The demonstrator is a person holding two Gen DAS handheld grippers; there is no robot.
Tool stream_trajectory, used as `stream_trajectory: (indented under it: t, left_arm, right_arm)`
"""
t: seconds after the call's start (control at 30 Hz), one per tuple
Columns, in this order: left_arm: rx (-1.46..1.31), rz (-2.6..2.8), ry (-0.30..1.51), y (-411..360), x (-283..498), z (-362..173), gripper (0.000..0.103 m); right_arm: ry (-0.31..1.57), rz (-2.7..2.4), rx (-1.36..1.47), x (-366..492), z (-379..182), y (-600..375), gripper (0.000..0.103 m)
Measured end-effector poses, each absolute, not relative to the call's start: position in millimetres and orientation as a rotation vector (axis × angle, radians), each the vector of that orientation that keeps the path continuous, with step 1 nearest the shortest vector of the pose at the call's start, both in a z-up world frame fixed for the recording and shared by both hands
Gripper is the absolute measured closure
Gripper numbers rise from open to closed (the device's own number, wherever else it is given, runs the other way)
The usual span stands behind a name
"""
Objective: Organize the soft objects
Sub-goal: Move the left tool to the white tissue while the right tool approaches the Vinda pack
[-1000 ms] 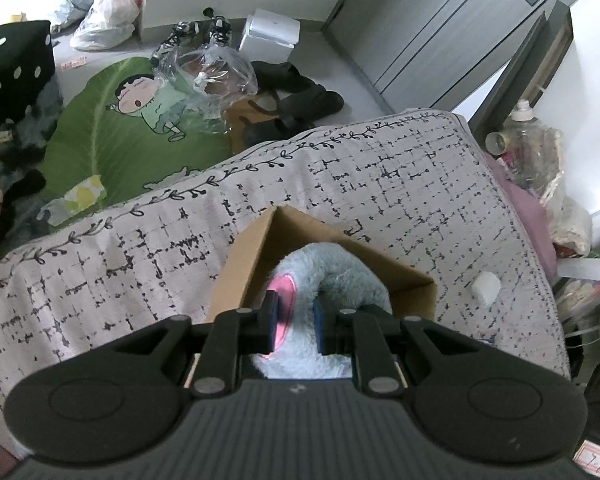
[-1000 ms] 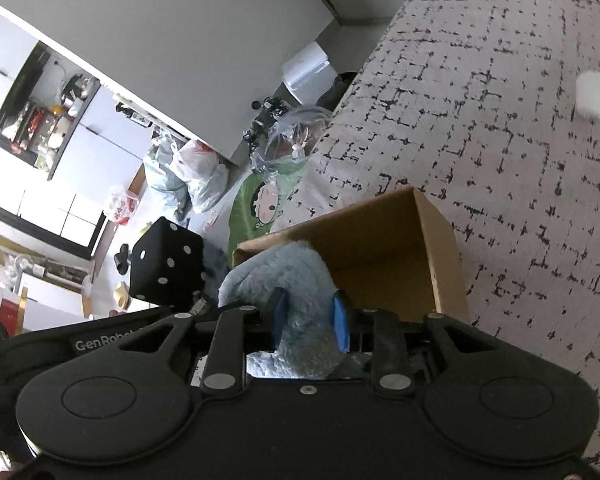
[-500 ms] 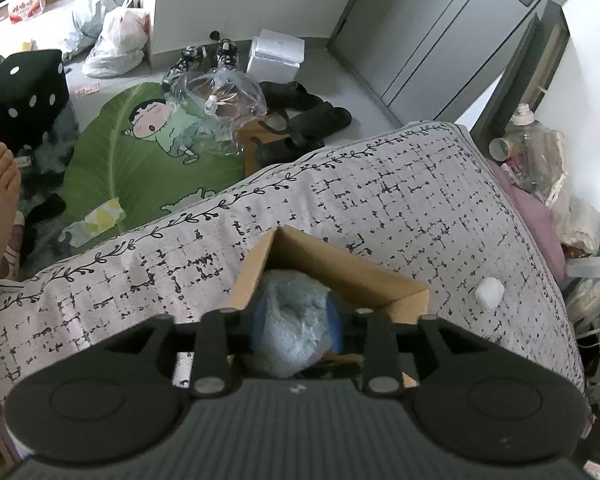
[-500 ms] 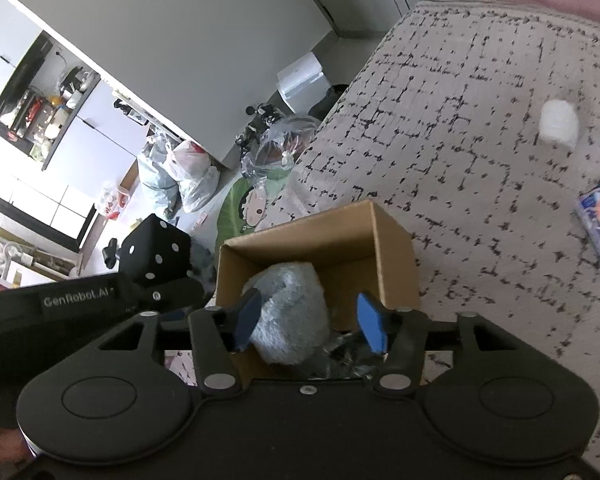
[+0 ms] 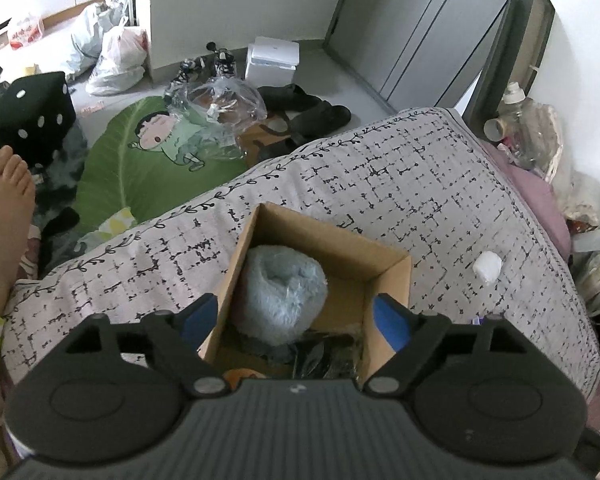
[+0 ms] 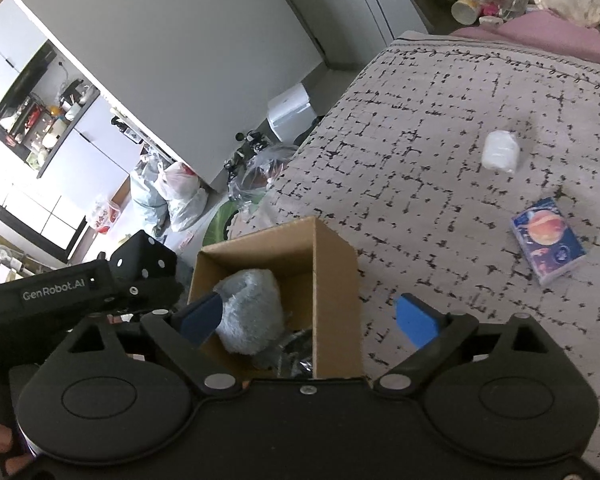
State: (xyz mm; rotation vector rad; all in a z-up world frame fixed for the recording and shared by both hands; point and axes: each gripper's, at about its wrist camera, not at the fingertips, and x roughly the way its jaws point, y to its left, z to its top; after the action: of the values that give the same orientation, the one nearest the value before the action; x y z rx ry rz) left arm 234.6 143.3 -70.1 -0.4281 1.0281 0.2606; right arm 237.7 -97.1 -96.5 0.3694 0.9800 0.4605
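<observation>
A fluffy pale-blue plush (image 5: 282, 292) lies inside an open cardboard box (image 5: 392, 276) on the patterned bedspread (image 5: 380, 176). It also shows in the right wrist view (image 6: 250, 310) inside the box (image 6: 334, 280). My left gripper (image 5: 296, 318) is open above the box, its blue pads to either side, holding nothing. My right gripper (image 6: 310, 320) is open and empty, also above the box. A small white soft lump (image 5: 487, 266) lies on the bed to the right, also in the right wrist view (image 6: 500, 150).
A small blue picture packet (image 6: 548, 246) lies on the bed at right. Dark items sit in the box bottom (image 5: 328, 354). The floor beyond the bed edge holds a green mat (image 5: 140, 160), plastic bags, shoes and a black dotted cube (image 5: 32, 114). Clutter stands at the right side (image 5: 540, 136).
Both grippers were shut on the blue plush over the box. Both have opened and drawn back upward, and the plush now rests in the box.
</observation>
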Motion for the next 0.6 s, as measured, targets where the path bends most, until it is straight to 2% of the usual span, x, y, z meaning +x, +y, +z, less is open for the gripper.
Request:
stream_trajectory:
  t: [0.07, 0.3, 0.6]
  left_arm:
    - [-0.424, 0.262, 1.025, 140, 231, -68, 0.017]
    - [-0.378, 0.282, 0.999, 124, 221, -62, 0.001]
    - [-0.376, 0.260, 0.963, 100, 216, -55, 0.000]
  right_arm:
    - [0.974, 0.462, 0.356, 235, -96, -102, 0.006]
    - [0.920, 0.465, 0.318, 225, -89, -117, 0.004]
    - [0.868, 0.443, 0.289, 219, -89, -147, 0.003]
